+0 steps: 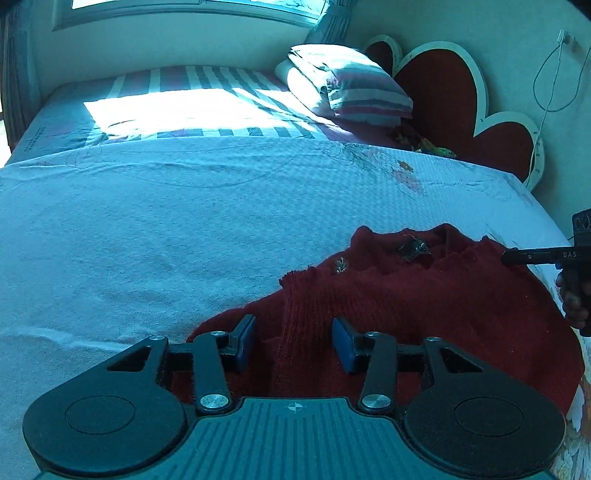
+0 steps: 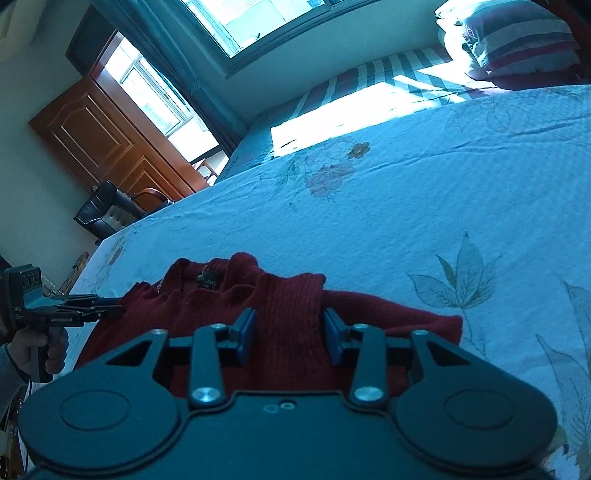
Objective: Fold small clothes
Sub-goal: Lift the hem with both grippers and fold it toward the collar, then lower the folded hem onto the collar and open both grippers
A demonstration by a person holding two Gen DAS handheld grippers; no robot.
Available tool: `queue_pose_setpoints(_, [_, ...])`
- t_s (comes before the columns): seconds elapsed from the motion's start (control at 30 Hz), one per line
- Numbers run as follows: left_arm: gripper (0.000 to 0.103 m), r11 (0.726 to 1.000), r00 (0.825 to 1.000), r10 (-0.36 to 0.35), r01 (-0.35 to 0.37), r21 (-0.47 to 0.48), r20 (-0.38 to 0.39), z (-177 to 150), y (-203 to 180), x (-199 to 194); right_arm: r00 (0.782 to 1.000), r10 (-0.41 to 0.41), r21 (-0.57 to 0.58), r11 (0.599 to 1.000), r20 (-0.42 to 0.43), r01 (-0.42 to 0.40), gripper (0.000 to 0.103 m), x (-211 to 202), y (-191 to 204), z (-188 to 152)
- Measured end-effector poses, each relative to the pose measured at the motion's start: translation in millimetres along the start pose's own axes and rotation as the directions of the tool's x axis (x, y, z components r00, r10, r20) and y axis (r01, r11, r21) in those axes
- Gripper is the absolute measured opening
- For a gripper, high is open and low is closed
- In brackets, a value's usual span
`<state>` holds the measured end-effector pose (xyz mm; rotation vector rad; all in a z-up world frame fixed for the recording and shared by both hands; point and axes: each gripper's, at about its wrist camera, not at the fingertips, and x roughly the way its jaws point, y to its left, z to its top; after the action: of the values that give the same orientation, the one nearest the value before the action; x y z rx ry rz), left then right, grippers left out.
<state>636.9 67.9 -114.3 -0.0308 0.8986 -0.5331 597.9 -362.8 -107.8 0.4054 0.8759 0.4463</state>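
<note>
A dark red knit sweater (image 1: 424,306) lies rumpled on the white bedspread (image 1: 166,229) near the bed's front edge, a sleeve folded across its body. My left gripper (image 1: 294,341) is open, its blue pads either side of the folded sleeve, just above the knit. My right gripper (image 2: 289,334) is open too, its pads either side of a ribbed sleeve of the sweater (image 2: 288,295). The right gripper shows side-on at the right edge of the left wrist view (image 1: 509,255). The left gripper shows at the left edge of the right wrist view (image 2: 116,308), by the sweater's edge.
Striped pillows (image 1: 347,83) and a red heart-shaped headboard (image 1: 439,92) stand at the bed's head. A window (image 2: 258,22), a wooden door (image 2: 103,136) and a black chair (image 2: 107,210) lie beyond the bed. A cable (image 1: 550,74) hangs on the wall.
</note>
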Motion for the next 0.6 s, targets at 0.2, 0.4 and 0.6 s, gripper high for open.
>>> queue_pose_setpoints(0.2, [0.037, 0.998, 1.0, -0.011, 0.012, 0.053, -0.024, 4, -8, 11, 0.999, 0.044, 0.033, 0.998, 0.02, -0.045, 0.029, -2, -5, -4])
queue_pose_setpoints(0.4, [0.019, 0.998, 0.999, -0.024, 0.026, 0.055, -0.025, 8, -11, 14, 1.0, 0.016, -0.017, 1.0, 0.015, -0.016, 0.021, 3, 0, 1])
queue_pose_setpoints(0.6, [0.007, 0.997, 0.999, -0.021, 0.019, 0.068, 0.03, 5, -14, 8, 0.998, -0.024, -0.087, 0.996, 0.064, 0.029, 0.008, -5, 15, 1])
